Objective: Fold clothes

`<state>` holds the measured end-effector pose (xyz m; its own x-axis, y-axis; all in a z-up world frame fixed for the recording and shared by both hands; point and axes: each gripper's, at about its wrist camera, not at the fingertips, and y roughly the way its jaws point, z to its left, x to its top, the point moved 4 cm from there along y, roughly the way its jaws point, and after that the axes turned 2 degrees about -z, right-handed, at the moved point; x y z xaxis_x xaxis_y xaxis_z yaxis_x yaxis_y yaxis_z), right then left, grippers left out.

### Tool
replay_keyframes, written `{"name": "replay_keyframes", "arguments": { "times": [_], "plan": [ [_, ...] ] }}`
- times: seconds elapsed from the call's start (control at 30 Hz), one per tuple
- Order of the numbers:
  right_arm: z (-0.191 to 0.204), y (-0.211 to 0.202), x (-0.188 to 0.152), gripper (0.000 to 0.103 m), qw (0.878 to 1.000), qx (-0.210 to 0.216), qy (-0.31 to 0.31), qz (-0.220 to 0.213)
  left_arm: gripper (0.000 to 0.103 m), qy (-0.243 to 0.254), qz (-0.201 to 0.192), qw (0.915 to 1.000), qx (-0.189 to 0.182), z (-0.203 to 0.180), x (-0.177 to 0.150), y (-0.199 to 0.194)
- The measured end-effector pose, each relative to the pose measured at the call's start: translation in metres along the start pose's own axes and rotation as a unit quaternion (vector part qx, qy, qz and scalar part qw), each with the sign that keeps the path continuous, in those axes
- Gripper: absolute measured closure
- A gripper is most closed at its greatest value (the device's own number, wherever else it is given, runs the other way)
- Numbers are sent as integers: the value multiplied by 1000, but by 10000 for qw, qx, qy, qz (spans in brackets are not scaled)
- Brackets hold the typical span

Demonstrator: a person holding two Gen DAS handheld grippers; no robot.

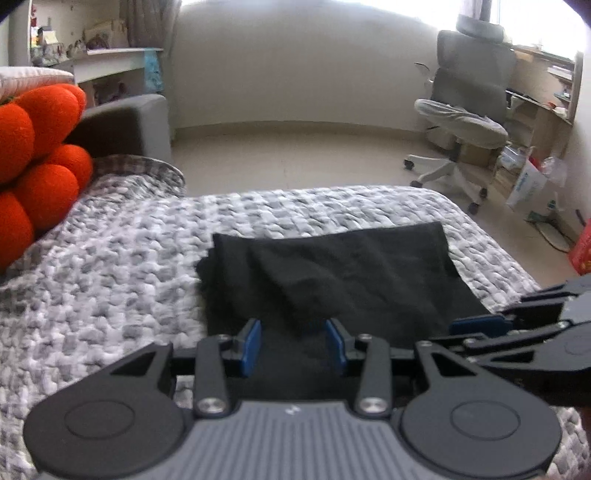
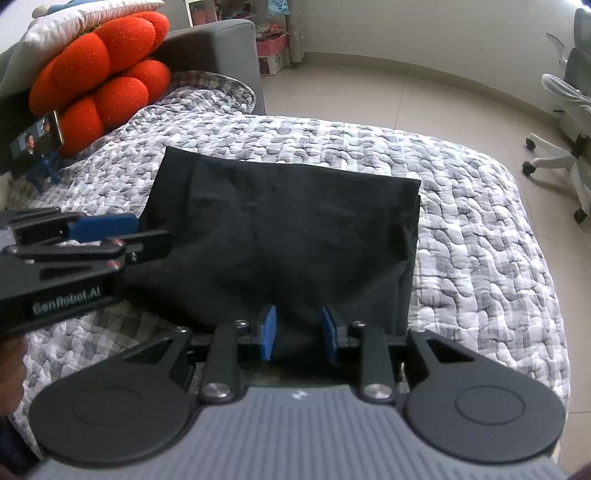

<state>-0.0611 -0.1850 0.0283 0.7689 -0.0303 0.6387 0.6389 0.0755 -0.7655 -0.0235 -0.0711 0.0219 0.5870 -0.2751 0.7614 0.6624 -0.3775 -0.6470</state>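
Both grippers, left gripper [image 1: 293, 345] and right gripper [image 2: 299, 332], at near edge of black garment [image 2: 280, 229] on bed [image 2: 480, 221]; jaws part-open, gripping nothing visible. Pinch near hem evenly, fold away square.

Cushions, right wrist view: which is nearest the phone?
The orange cushion; the phone stands at its lower left, while the white pillow lies above it, farther off.

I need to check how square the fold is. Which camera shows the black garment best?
The right wrist view: the black garment lies almost whole on the quilt, far edge and both far corners visible. The left wrist view shows it flatter and blurrier, its near part hidden behind the tongs.
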Motion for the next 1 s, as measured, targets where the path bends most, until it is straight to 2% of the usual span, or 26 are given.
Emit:
{"name": "replay_keyframes", "arguments": {
  "times": [0.3, 0.53, 0.8, 1.0],
  "plan": [
    [0, 2, 0, 71, 10000, -7, -6, 4, 60, 146, 315, 9993, 129, -4, -7, 17],
    [-1, 0, 0, 71, 10000, -16, -6, -13, 59, 162, 368, 9991, 128, -3, -8, 18],
    [12, -12, 4, 68, 9988, 271, -157, -364, 57, 169, 389, 9990, 134, -2, -8, 19],
    [15, 3, -1, 64, 9996, 147, -242, -47, 56, 185, 397, 9989, 143, -2, -8, 19]
  ]
}}
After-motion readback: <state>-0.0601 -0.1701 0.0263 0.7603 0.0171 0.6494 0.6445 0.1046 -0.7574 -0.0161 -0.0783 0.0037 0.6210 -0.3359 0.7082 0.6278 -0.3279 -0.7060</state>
